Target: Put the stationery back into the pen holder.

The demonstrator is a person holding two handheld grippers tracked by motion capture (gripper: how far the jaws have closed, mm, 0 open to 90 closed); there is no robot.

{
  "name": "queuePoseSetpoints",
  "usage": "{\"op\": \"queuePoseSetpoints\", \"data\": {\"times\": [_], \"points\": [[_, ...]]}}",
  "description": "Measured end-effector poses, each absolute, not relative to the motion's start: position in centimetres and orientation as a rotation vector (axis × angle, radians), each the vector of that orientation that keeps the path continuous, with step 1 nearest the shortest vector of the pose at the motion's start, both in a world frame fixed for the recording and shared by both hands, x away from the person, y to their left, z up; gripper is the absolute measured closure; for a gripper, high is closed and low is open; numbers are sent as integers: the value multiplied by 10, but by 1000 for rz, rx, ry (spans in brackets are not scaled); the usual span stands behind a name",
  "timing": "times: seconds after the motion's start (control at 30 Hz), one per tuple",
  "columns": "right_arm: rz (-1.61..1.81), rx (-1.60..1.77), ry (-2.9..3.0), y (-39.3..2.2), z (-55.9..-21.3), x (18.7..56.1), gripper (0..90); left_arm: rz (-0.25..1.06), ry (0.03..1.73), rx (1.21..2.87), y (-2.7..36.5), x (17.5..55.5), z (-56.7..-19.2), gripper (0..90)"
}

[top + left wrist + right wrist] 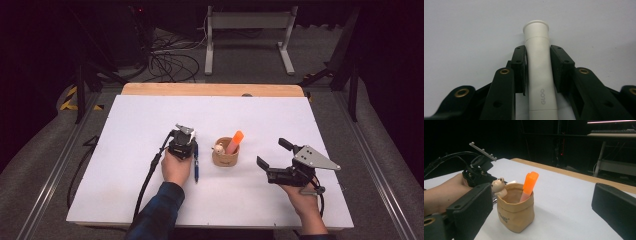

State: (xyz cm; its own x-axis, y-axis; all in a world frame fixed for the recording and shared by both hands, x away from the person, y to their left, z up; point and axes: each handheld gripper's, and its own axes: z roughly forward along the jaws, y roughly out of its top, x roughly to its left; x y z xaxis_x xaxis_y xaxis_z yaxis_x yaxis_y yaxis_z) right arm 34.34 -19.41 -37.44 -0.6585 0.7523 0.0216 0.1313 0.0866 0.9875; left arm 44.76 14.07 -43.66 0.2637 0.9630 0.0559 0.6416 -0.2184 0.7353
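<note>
My left gripper (pixel 184 137) points down at the white table (pixel 150 115), left of a small brown pouch (pixel 225 156). Looking along its jaws, the left gripper (pixel 537 50) is shut on a white tube (pixel 540 75) marked GLOO, which lies on the tabletop with its flared end sticking out past the pads. The pouch (pixel 515 213) holds an orange highlighter (pixel 235 141) (pixel 529 183) and a small bear figure (pixel 218 148) (pixel 498 186). My right gripper (pixel 273 153) stands open to the right of the pouch, facing it, with nothing between its fingers (pixel 471 206).
A blue pen (pixel 195 162) lies on the table right beside the left hand. The table's far edge is a wooden strip (pixel 212 89). Behind it on the floor stand a metal frame (pixel 247 35) and loose cables (pixel 170 60).
</note>
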Motion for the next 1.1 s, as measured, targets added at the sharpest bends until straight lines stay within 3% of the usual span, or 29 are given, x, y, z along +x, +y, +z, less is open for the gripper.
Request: {"op": "queuePoseSetpoints", "data": {"times": [1.1], "points": [[1610,846,1910,-183,-378,346,57,761,1362,1941,148,439,-423,686]]}}
